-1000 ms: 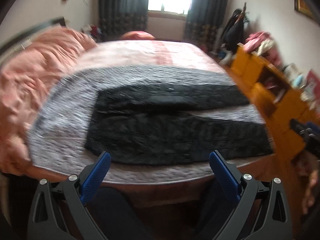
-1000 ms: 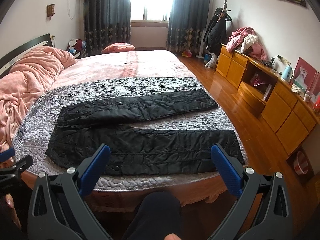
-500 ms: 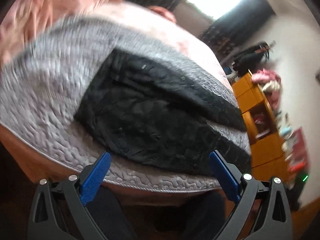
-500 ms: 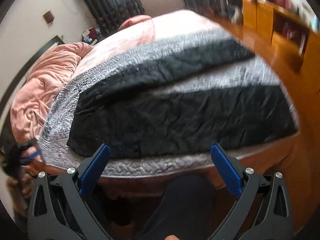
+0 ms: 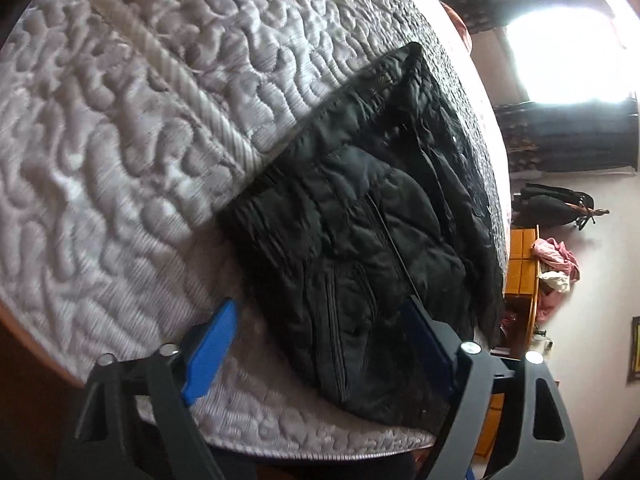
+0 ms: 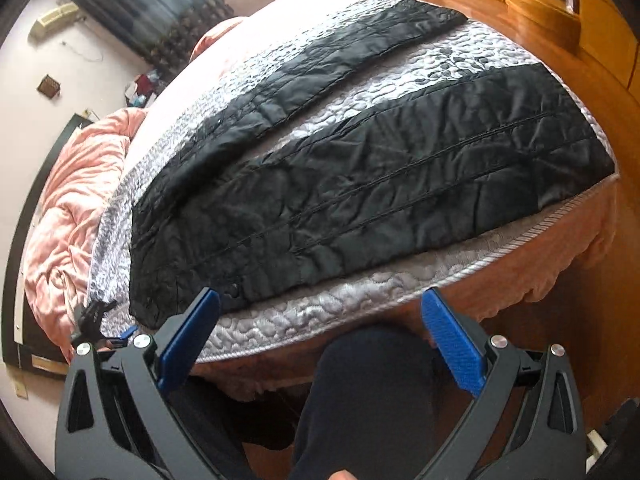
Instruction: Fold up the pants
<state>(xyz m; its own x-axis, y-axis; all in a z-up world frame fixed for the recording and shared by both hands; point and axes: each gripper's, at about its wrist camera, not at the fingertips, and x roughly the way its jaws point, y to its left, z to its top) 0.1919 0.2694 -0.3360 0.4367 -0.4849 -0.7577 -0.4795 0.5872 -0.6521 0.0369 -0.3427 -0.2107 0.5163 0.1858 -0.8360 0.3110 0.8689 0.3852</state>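
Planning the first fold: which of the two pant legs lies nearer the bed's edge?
The wider-looking leg, running along the near edge of the quilt just ahead of the right gripper. The other leg angles away toward the middle of the bed.

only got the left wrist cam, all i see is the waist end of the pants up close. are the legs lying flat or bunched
Observer: Flat. The right wrist view shows both legs of the pants spread in a V, with a strip of the grey quilt bare between them.
Operator: ok wheres the right claw
Observer: The right claw hangs open over the bed's near edge, with nothing between its jaws.
Operator: anything under it
Observer: The person's knee, in dark cloth, is just below it, in front of the bed.
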